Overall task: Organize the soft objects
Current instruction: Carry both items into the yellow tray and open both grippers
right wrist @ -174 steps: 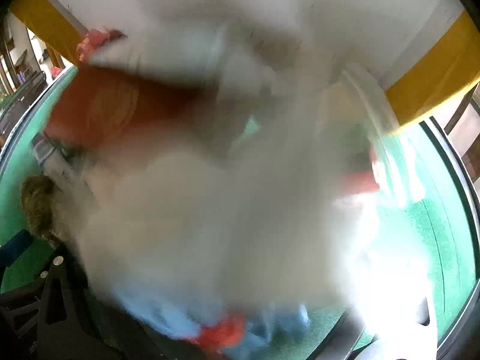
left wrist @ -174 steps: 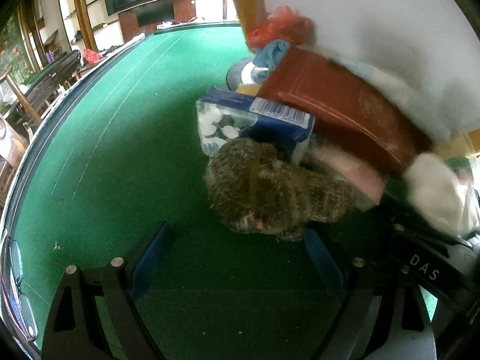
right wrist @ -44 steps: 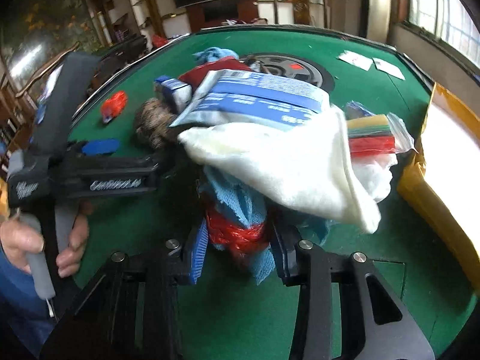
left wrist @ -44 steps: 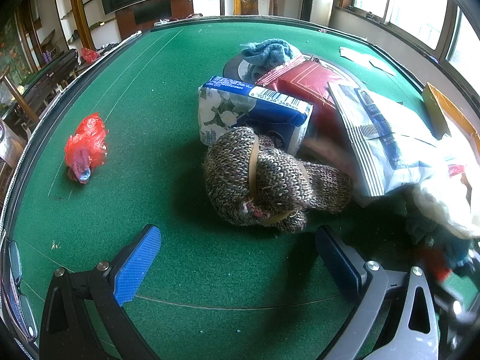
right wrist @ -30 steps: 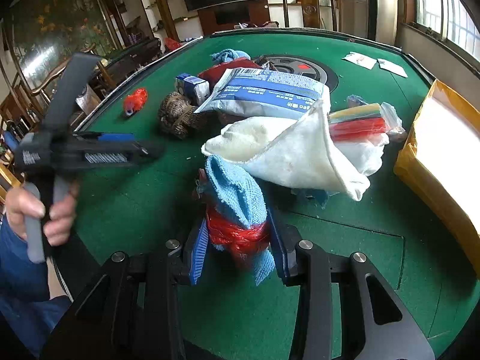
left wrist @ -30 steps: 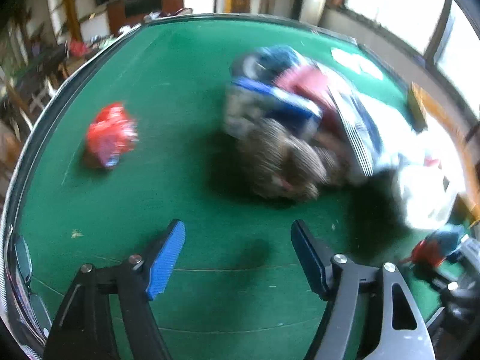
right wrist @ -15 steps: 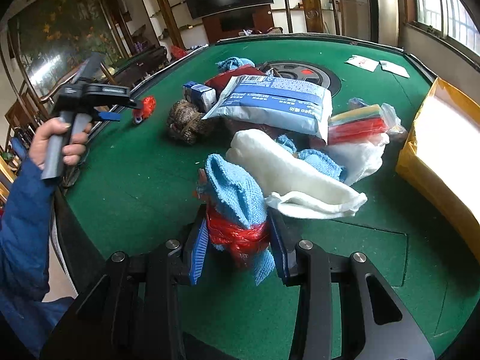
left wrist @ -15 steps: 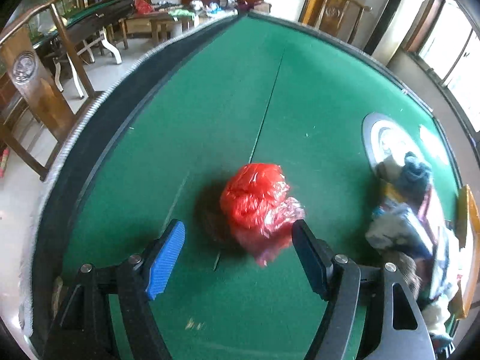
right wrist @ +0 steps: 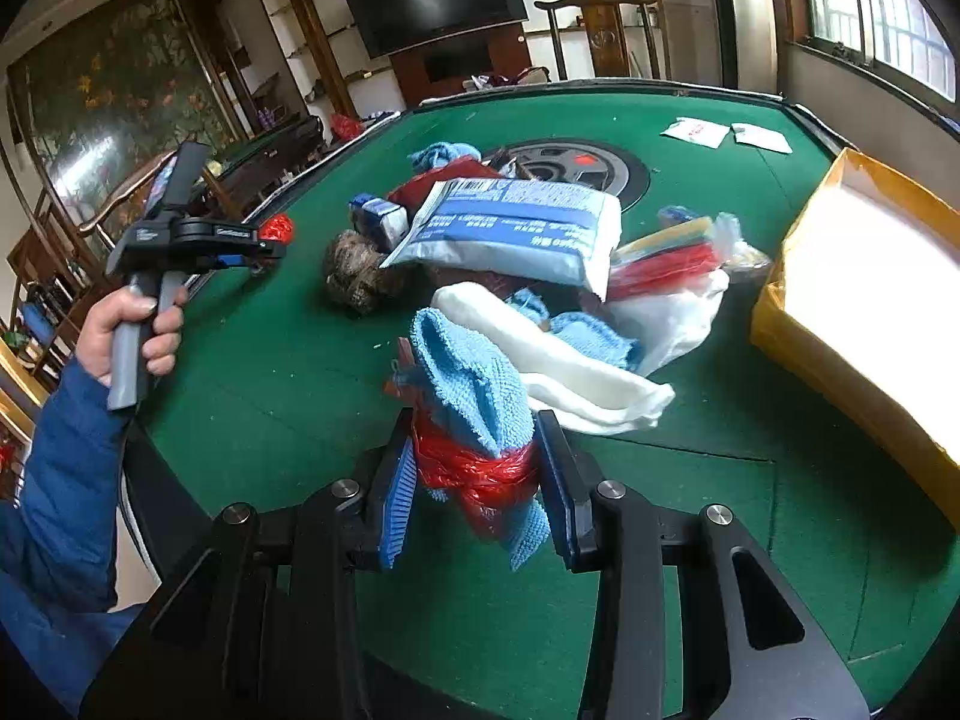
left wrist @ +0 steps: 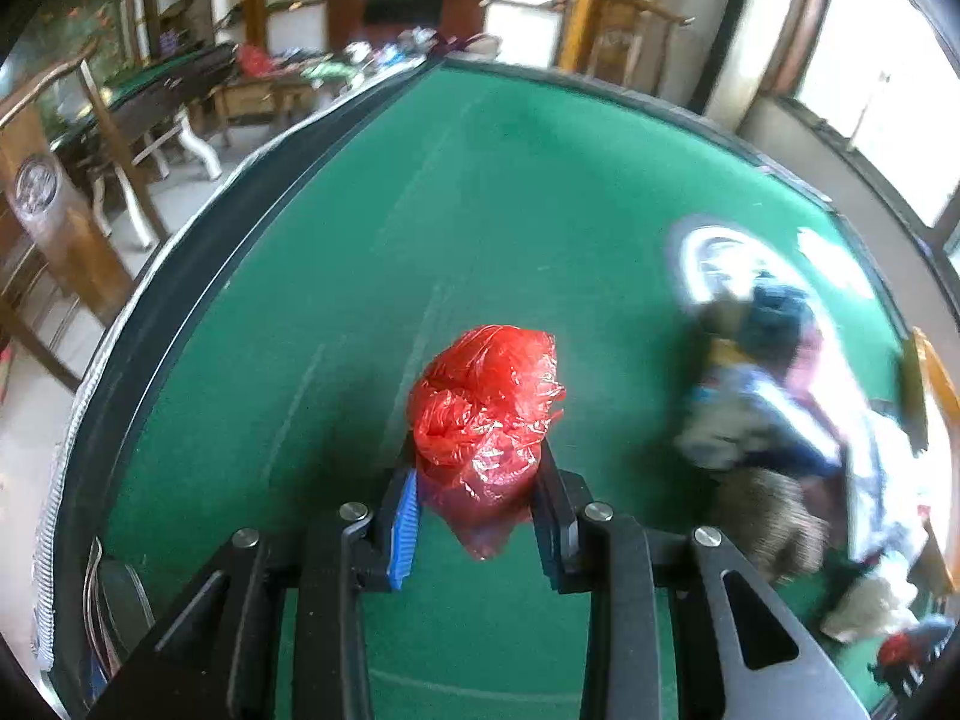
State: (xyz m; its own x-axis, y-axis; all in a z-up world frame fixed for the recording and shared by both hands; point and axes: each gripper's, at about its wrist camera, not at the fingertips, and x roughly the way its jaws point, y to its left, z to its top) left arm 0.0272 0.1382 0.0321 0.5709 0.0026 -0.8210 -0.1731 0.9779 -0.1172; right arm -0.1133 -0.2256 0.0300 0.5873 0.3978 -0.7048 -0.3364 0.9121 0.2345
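A crumpled red plastic bag lies on the green felt table near its left edge. My left gripper is closing on it, and both pads press the bag's lower sides. The right wrist view shows that gripper far left, held by a hand, with the red bag at its tip. My right gripper is shut on a light blue cloth bundle bound with red plastic, held just above the felt.
A pile sits mid-table: a blue-white packet, a brown knitted bundle, a white cloth, blue cloths and bagged coloured items. A yellow open box stands at the right. Chairs line the table's left edge.
My left gripper swung away from the pile to the red bag and shut on it. The white cloth dropped onto the felt. The right gripper kept still with its bundle.
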